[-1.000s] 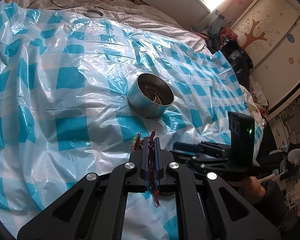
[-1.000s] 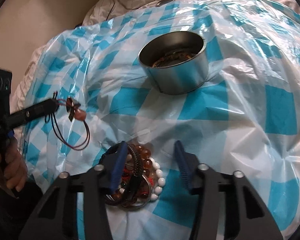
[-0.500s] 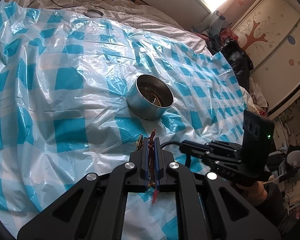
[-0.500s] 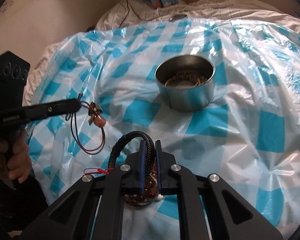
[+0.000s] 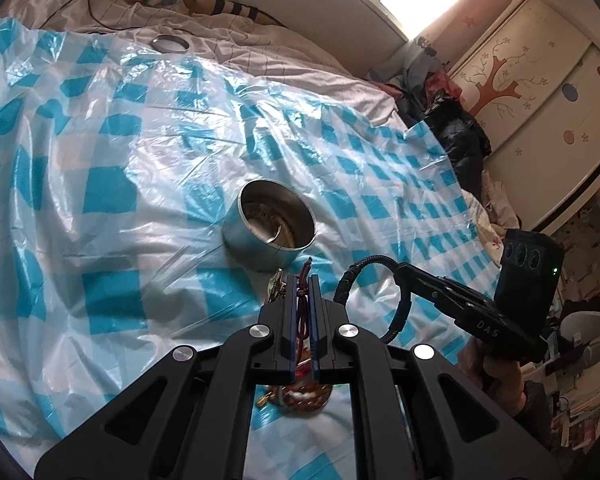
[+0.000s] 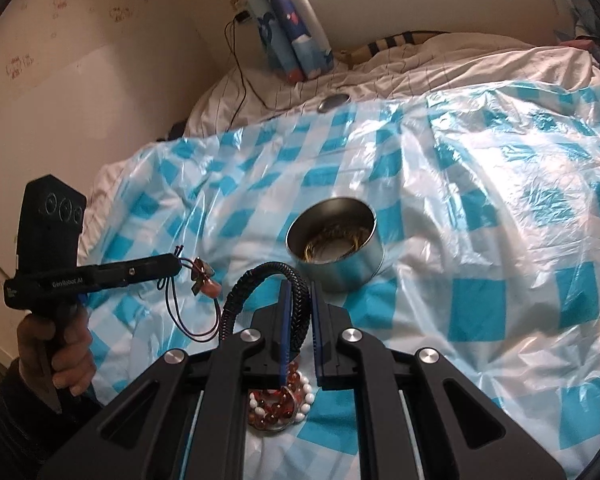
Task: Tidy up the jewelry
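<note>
Left gripper (image 5: 301, 280) clamped on red cord necklace (image 6: 187, 312), loop hanging down, right gripper (image 6: 298, 286) pinching black braided bracelet (image 6: 259, 280), arching up-left, near metal tin (image 6: 334, 240)

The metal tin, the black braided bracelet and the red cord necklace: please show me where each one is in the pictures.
metal tin (image 6: 342, 268), right wrist view, on its outer side wall.
black braided bracelet (image 6: 255, 274), right wrist view, on the top of its arc.
red cord necklace (image 6: 193, 330), right wrist view, on the hanging loop of cord.

tin (image 6: 334, 246) sits mid-sheet (image 6: 480, 208), bead pile (image 6: 279, 406) before it, lid (image 6: 333, 103) behind on the bedding.
</note>
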`<state>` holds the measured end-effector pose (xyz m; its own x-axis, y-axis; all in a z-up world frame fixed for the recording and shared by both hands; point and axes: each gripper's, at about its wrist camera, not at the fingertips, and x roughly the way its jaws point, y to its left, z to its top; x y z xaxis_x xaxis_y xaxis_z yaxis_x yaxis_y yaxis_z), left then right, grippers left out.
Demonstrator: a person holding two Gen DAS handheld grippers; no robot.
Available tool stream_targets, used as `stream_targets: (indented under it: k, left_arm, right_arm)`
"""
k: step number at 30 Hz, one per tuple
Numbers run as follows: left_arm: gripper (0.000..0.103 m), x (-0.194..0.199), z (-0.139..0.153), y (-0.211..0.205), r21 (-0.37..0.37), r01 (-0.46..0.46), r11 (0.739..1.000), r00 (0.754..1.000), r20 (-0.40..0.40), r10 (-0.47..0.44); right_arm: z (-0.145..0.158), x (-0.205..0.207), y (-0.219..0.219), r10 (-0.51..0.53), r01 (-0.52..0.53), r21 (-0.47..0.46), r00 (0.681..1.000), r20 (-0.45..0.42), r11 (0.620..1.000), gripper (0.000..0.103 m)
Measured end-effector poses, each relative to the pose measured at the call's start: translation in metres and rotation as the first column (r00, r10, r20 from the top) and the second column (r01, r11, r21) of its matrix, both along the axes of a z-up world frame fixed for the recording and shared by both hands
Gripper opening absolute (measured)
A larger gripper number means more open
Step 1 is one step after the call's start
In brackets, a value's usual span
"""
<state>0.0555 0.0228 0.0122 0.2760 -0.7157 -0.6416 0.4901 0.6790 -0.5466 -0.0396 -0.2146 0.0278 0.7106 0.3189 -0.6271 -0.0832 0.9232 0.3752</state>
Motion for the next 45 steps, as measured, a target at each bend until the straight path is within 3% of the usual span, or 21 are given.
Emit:
stream_targets:
  k: [14,22,23,25,26,27,30,34,35,37,38,43,45]
  left_arm:
    - [0.005,0.021,0.007,-0.033,-0.064,-0.007,0.998,1.0,-0.001,0.007]
    - [0.005,0.053,0.002,-0.073,-0.148,0.007,0.989,1.0,-0.011,-0.009]
    - [0.005,0.058,-0.004,-0.078,-0.132,0.001,0.991,1.0,-0.014,-0.003]
    - [0.007,0.071,-0.026,-0.09,-0.024,-0.026,0.999,0.999,-0.045,0.025]
    - [0.007,0.078,-0.041,-0.095,0.083,-0.045,0.996,0.996,-0.069,0.05]
    - [0.007,0.081,-0.047,-0.094,0.136,-0.069,0.988,0.994,-0.07,0.079]
    - [0.011,0.085,-0.041,-0.08,0.143,-0.104,0.984,0.991,-0.064,0.114]
    - [0.031,0.085,-0.021,-0.057,0.119,-0.153,0.981,0.988,-0.011,0.155]
    - [0.033,0.084,-0.018,-0.05,0.105,-0.163,0.981,0.986,-0.011,0.165]
    - [0.033,0.084,-0.015,-0.043,0.105,-0.165,0.981,0.986,-0.013,0.168]
    - [0.034,0.082,-0.014,-0.039,0.111,-0.166,0.98,0.986,-0.013,0.168]
    - [0.038,0.063,-0.021,-0.043,0.168,-0.107,0.98,0.994,-0.014,0.111]
    - [0.038,0.051,-0.028,-0.051,0.211,-0.04,0.977,0.999,-0.015,0.044]
  right_arm:
    - [0.014,0.015,-0.031,-0.129,0.13,-0.023,0.991,0.045,0.991,0.01]
    - [0.015,0.044,-0.044,-0.209,0.211,-0.024,0.976,0.064,0.977,0.01]
    - [0.014,0.047,-0.044,-0.215,0.217,-0.023,0.975,0.062,0.976,0.01]
    - [0.009,0.057,-0.043,-0.217,0.219,-0.026,0.975,0.053,0.975,0.01]
    - [0.007,0.06,-0.042,-0.217,0.219,-0.03,0.975,0.049,0.975,0.01]
    - [0.003,0.065,-0.041,-0.218,0.219,-0.028,0.975,0.041,0.975,0.01]
    - [-0.005,0.079,-0.035,-0.21,0.21,-0.022,0.977,0.025,0.977,0.01]
    - [-0.018,0.097,-0.023,-0.201,0.201,-0.019,0.98,0.008,0.979,0.01]
    - [-0.022,0.1,-0.019,-0.197,0.197,-0.023,0.98,-0.001,0.98,0.011]
    - [-0.035,0.112,-0.01,-0.175,0.171,-0.061,0.983,-0.062,0.983,0.028]
    - [-0.039,0.114,-0.008,-0.176,0.17,-0.082,0.982,-0.076,0.982,0.044]
    - [-0.019,0.094,-0.013,-0.217,0.213,-0.126,0.976,-0.017,0.969,0.047]
    - [-0.011,0.081,-0.014,-0.209,0.207,-0.149,0.978,0.007,0.967,0.057]
